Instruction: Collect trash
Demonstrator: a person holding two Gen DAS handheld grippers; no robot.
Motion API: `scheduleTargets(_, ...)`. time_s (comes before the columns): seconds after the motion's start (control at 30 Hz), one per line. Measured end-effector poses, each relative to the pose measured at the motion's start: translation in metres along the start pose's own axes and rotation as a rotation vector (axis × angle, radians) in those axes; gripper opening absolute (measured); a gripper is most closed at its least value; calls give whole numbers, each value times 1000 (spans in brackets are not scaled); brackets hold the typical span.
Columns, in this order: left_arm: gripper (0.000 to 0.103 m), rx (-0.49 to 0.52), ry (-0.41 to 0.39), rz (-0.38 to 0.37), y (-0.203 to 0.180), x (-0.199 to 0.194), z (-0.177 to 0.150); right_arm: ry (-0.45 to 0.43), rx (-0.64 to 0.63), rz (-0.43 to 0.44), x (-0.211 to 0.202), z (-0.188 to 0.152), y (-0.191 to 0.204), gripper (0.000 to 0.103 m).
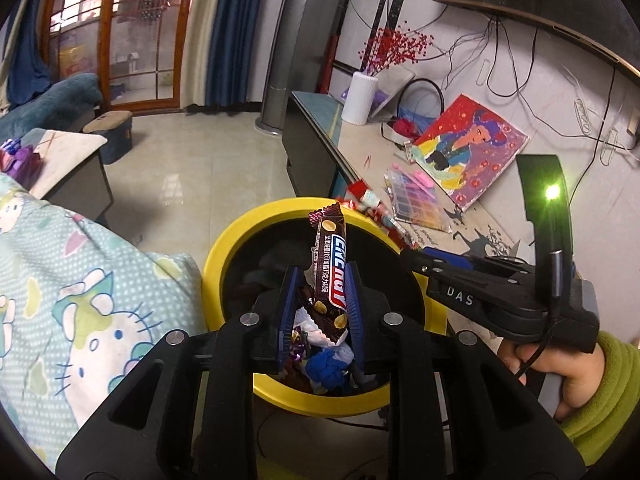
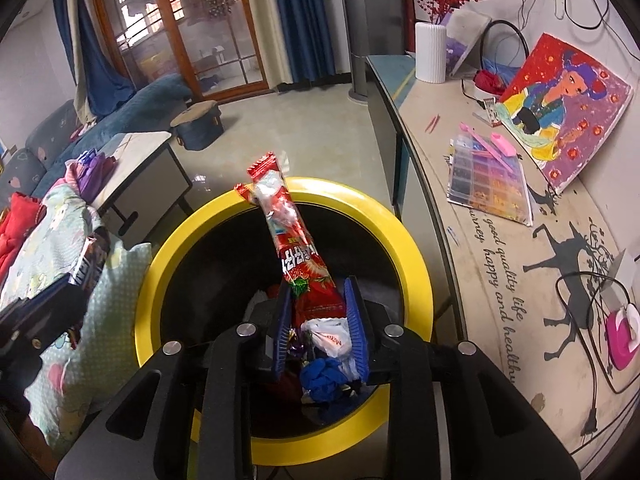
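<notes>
A brown chocolate-bar wrapper point(image 1: 330, 264) stands upright between the blue pads of my left gripper point(image 1: 323, 268), which is shut on it right over the yellow-rimmed black bin point(image 1: 224, 240). My right gripper point(image 2: 318, 282) is shut on the lower end of a long red snack wrapper point(image 2: 288, 236), and the wrapper's top leans out past the bin's far rim point(image 2: 416, 264). Both grippers point down into the bin side by side. Inside lie a blue rag point(image 2: 320, 376), a white plastic bag point(image 2: 332, 336) and other scraps.
A pillow with a cartoon cat print point(image 1: 80, 300) presses against the bin's left side. To the right runs a low cabinet top point(image 2: 500, 264) with a painting point(image 2: 560, 108), a bead tray point(image 2: 492, 184), a white vase point(image 2: 430, 52) and cables. A tiled floor point(image 1: 192, 168) lies beyond.
</notes>
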State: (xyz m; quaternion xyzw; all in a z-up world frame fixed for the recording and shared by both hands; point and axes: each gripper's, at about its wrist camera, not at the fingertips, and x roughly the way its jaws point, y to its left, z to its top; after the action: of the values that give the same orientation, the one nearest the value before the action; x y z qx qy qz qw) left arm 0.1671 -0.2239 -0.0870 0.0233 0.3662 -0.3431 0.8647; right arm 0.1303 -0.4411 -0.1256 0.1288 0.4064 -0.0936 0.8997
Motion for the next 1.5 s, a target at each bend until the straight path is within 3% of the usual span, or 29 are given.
scheduleTargets(0.17, 19, -3, 18, -3, 1, 9, -1, 16, 1, -4, 2, -1, -2, 28)
scheduleTargets(0.27, 22, -5, 24, 0, 1, 12, 0, 22, 5, -7, 2, -2, -4, 36)
scheduleTargets(0.6, 60, -37, 4, 39, 11, 5, 4, -6, 2, -12, -18, -6, -2, 67)
scheduleTargets(0.7, 78, -47, -16, 66, 18, -5, 6, -28, -18, -13, -27, -6, 3, 73)
scheduleTargets(0.83, 89, -70, -43, 102, 30, -21, 6, -58, -45, 5, -40, -6, 14, 85)
scheduleTargets(1.07, 92, -116, -117, 205, 53, -66, 3, -107, -133, 48, -67, -7, 48, 88)
scheduleTargets(1.17, 92, -159, -155, 245, 65, -90, 0, -137, -166, 69, -82, -9, 65, 95)
scheduleTargets(1.5, 92, -201, -263, 393, 86, -167, -28, -239, -285, 197, -134, -35, 134, 97)
